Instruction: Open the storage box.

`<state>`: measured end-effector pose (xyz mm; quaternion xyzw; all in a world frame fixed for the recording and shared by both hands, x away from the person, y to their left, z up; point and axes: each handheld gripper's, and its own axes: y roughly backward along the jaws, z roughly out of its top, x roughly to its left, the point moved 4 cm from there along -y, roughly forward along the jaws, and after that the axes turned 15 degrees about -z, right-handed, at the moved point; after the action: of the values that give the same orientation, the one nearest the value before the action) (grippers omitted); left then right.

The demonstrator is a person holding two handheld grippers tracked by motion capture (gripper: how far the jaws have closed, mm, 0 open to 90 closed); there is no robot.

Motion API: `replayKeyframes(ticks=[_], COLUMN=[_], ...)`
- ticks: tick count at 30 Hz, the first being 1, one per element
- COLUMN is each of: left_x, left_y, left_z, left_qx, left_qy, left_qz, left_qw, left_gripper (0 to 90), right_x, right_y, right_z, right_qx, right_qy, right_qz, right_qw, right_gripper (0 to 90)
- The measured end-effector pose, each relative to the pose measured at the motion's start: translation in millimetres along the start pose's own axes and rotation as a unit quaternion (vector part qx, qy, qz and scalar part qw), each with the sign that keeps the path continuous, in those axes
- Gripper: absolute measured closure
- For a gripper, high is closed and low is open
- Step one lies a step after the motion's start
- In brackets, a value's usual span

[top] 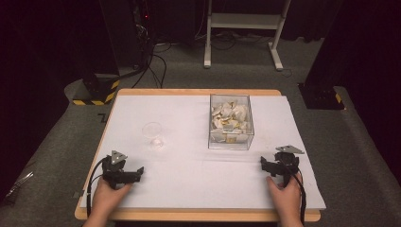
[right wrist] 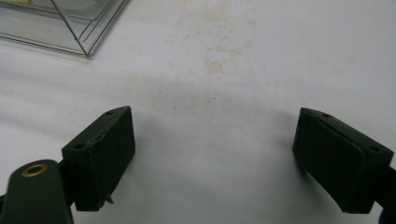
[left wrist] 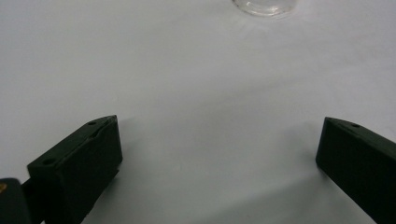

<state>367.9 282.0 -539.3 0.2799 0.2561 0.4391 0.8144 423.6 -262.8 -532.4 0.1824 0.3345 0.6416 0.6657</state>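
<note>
Glass (top: 152, 131) stands left of the box (top: 230, 121), nearer the left gripper (top: 124, 176); both it and the right gripper (top: 276, 165) gape wide, empty. Being light and clear, the glass could tip if a jaw clips its rim.

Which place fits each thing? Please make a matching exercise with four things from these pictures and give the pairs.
Things:
1. clear box
2. small glass
3. left gripper
4. right gripper

Places or states:
A. near the table's front right corner, jaws open
B. right of the middle, filled with pale pieces
C. near the table's front left corner, jaws open
D. left of the box, empty and transparent

Pairs: 1-B, 2-D, 3-C, 4-A
</note>
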Motion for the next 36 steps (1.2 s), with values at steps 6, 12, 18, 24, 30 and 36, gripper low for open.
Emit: replayKeyframes(ticks=[6, 12, 18, 24, 30, 36], left_x=[0.6, 0.5, 0.8, 0.6, 0.0, 0.1], left_y=[0.0, -0.1, -0.3, -0.4, -0.4, -0.3], left_z=[0.2, 0.3, 0.0, 0.0, 0.0, 0.0], left_qx=[0.001, 0.001, 0.001, 0.001, 0.000, 0.000], left_qy=[0.000, -0.001, -0.001, -0.001, 0.001, 0.001], left_qz=[-0.001, 0.000, -0.002, -0.001, -0.001, -0.001], left_qw=[1.0000, 1.0000, 1.0000, 1.0000, 1.0000, 1.0000], left_gripper=[0.6, 0.6, 0.4, 0.2, 0.4, 0.4], right_x=[-0.4, -0.3, -0.8, -0.6, -0.3, -0.3], right_y=[-0.4, -0.4, -0.7, -0.3, -0.4, 0.2], right_z=[0.3, 1.0, 1.5, 1.0, 0.9, 1.4], right_qx=[0.000, 0.003, 0.005, 0.004, 0.003, 0.002], right_qy=[0.002, 0.001, 0.002, 0.000, 0.001, 0.005], right_qz=[0.003, 0.003, 0.005, 0.005, 0.004, 0.003], right_qw=[1.0000, 1.0000, 1.0000, 1.0000, 1.0000, 1.0000], right_gripper=[13.0, 13.0, 12.9, 12.9, 12.9, 14.1])
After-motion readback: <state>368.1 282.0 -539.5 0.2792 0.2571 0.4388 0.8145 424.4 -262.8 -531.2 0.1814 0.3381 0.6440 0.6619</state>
